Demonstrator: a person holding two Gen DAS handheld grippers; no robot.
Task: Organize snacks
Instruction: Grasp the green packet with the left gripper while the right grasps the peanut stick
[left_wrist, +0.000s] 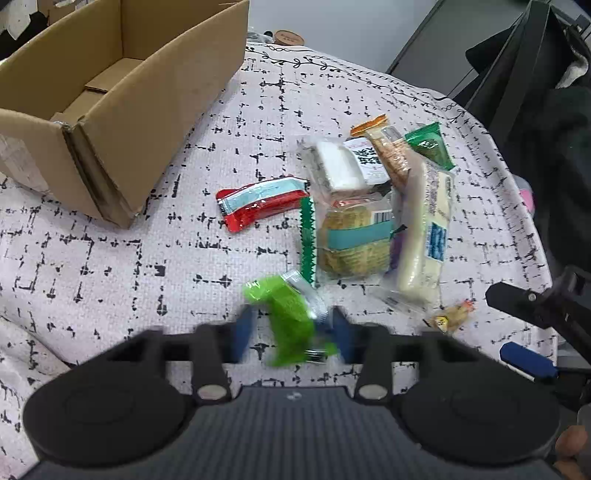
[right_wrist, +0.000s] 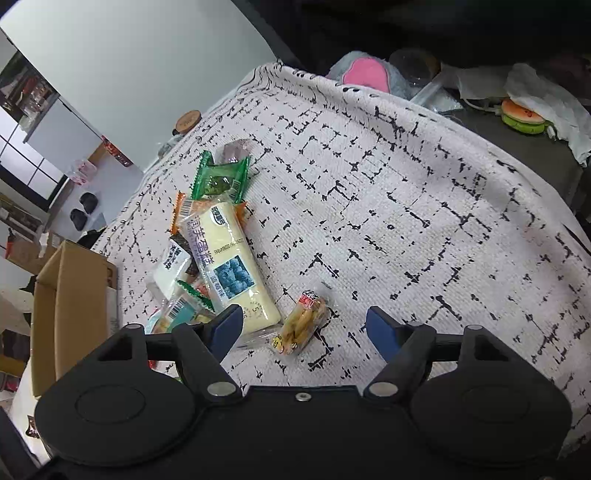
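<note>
My left gripper (left_wrist: 293, 328) is low over the patterned tablecloth (left_wrist: 147, 258), and its blue pads sit against both sides of a bright green snack packet (left_wrist: 291, 314), which is blurred. Beyond it lie a red bar (left_wrist: 262, 203), a cracker pack (left_wrist: 354, 240) and a long cream cake pack (left_wrist: 424, 229). My right gripper (right_wrist: 304, 312) stands open around a small yellow snack packet (right_wrist: 301, 326), with its pads clear of the wrapper. That packet (left_wrist: 450, 315) also shows in the left wrist view. An open cardboard box (left_wrist: 110, 92) stands at the far left.
The snack pile also holds a dark green packet (right_wrist: 219, 181) and the cream pack (right_wrist: 229, 258). The box (right_wrist: 66, 288) lies left of the pile. A pink and grey plush (right_wrist: 365, 75) and a burger-shaped toy (right_wrist: 522, 116) lie beyond the cloth's far edge. A wooden lid (right_wrist: 188, 120) sits near the wall.
</note>
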